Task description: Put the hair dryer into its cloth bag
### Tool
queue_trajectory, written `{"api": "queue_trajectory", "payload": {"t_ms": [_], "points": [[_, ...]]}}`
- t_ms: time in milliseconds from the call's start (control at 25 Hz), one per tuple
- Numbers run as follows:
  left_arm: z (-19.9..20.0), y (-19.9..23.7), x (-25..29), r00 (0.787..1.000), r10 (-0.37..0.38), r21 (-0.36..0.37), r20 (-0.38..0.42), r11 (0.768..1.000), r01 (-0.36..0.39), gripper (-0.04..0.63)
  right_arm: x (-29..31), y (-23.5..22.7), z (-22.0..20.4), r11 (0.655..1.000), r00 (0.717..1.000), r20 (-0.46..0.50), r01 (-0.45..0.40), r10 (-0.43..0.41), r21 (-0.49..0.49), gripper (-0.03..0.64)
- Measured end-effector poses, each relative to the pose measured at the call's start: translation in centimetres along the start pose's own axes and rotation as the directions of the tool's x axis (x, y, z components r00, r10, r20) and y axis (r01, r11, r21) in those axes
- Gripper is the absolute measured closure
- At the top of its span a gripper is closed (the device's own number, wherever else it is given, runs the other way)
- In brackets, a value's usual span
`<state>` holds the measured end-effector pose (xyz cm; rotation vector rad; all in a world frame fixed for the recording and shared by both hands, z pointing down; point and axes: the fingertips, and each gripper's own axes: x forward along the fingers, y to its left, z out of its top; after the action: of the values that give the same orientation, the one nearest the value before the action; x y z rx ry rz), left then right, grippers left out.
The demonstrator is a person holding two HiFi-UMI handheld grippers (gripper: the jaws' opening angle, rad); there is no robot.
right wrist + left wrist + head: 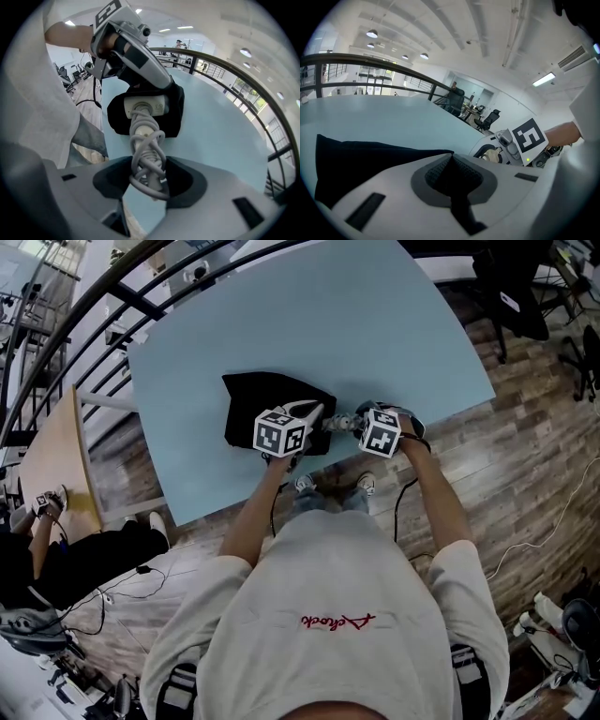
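A black cloth bag (267, 399) lies on the light blue table (375, 324) near its front edge. My left gripper (305, 418) is shut on the bag's upper mouth edge (384, 159) and holds it lifted. The white hair dryer (143, 105) sits with its body inside the bag's mouth (173, 117). Its grey cord (147, 159) is wound into a bundle that trails out of the bag. My right gripper (149, 180) is shut on that bundle, just right of the bag (361, 426). The dryer's far end is hidden in the cloth.
The table's front edge (309, 479) runs right below both grippers, with wooden floor (525, 465) beyond it. A dark railing (103, 287) curves behind the table. A seated person (56, 549) is at the far left; office chairs (511, 287) stand at the upper right.
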<state>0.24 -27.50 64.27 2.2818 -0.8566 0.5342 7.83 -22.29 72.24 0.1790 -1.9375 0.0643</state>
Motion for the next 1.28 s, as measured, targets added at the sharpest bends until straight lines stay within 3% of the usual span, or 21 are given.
{"api": "queue_trajectory", "payload": {"t_ms": [720, 1280], "points": [[0.4, 0.0, -0.2, 0.999, -0.038, -0.064, 0.039, 0.997, 0.040, 0.586, 3.2, 1.4, 9.2, 1.000, 0.990, 0.138, -0.013, 0.015, -0.015, 0.396], [1.1, 1.1, -1.6, 0.995, -0.038, -0.132, 0.089, 0.990, 0.050, 0.586, 5.9, 1.7, 13.4, 0.999, 0.960, 0.279, -0.027, 0.033, -0.026, 0.391]]}}
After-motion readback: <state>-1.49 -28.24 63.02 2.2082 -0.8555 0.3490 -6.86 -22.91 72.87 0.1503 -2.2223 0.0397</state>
